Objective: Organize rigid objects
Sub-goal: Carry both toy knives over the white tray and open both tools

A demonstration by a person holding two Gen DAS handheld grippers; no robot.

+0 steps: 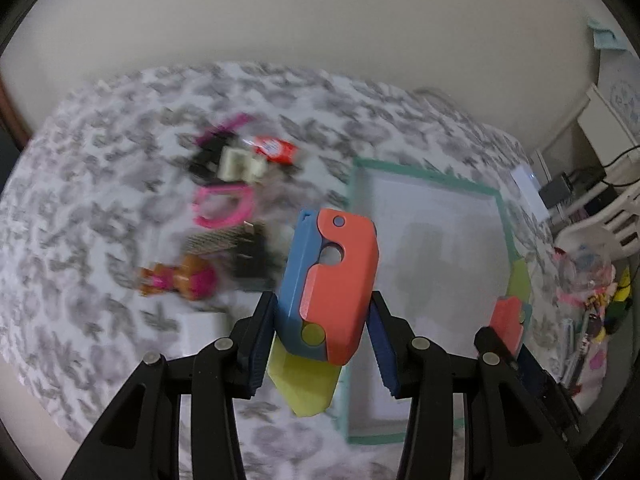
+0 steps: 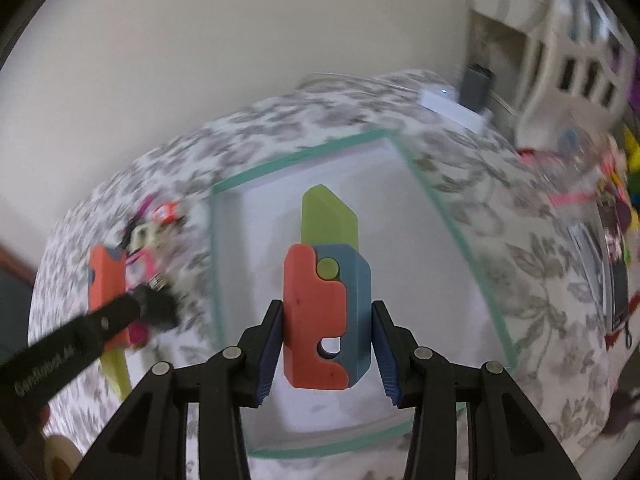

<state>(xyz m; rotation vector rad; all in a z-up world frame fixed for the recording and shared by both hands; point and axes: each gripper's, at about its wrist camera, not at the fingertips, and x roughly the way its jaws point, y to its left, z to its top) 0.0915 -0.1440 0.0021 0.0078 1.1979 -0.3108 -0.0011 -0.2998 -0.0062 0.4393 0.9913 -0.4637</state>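
Flowery cloth (image 1: 100,208) covers the table | white tray (image 1: 424,240) with green rim, right of centre | left gripper (image 1: 322,344) pinching toy knife (image 1: 336,280) – mid-frame | right gripper (image 2: 326,352) pinching second toy knife (image 2: 326,312) – over tray | toy pile (image 1: 224,208) upper left

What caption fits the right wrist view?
Right gripper holds an orange-and-blue toy knife above the green-rimmed white tray.

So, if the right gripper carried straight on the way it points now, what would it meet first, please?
Probably the bare floor of the green-rimmed tray: the right gripper, gripping a toy knife, aims into it, though depth is unclear.
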